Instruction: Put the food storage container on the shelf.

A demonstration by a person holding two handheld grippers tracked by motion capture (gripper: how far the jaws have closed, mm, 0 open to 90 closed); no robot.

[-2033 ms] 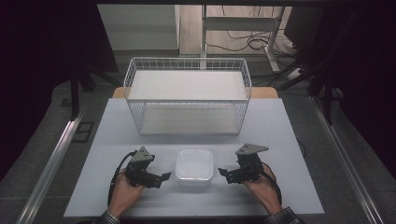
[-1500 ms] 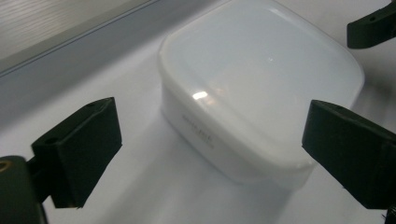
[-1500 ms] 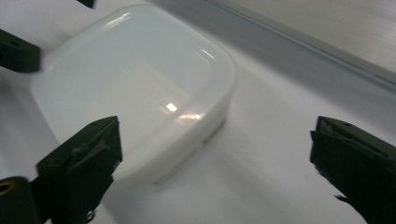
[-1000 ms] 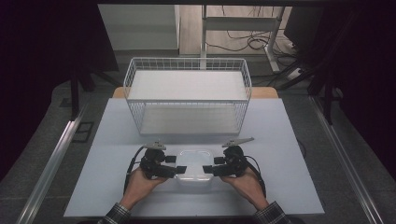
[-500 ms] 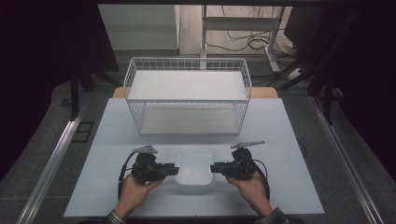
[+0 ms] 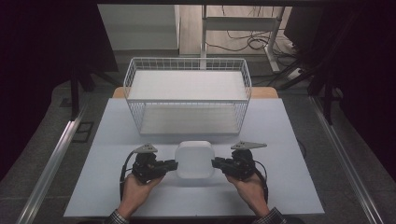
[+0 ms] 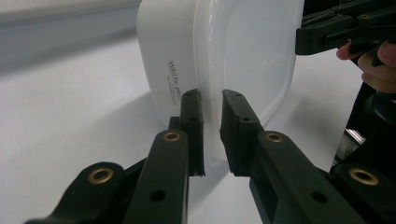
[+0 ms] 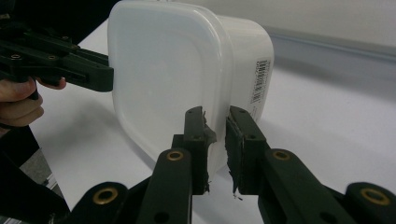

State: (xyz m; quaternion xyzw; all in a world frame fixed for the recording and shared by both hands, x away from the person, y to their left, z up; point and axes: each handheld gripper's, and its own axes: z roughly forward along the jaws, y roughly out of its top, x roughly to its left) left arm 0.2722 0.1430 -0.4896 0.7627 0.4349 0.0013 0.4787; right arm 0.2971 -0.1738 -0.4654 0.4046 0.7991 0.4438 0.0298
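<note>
Two grippers pinch one white plastic container (image 6: pixel 194 159) by its rim, from opposite sides. In the high view, you hold the left gripper (image 6: pixel 173 164) at the container's left edge and the right gripper (image 6: pixel 215 163) at its right edge, above the white table (image 6: pixel 280 140), just in front of the white wire basket (image 6: pixel 187 95). That view does not resolve the jaw contact.

Consult the left gripper view: the jaws have just been closing, and the pads now clamp the thin rim of the container (image 7: pixel 219 60), which carries a line of print on its side wall. The other gripper (image 7: pixel 345 28) grips the far edge.

Consult the right gripper view: its jaws have likewise just been closing and now clamp the rim of the container (image 8: pixel 173 79). A barcode label (image 8: pixel 259 79) is visible on the side wall. The container's shadow on the table shows beneath it.
</note>
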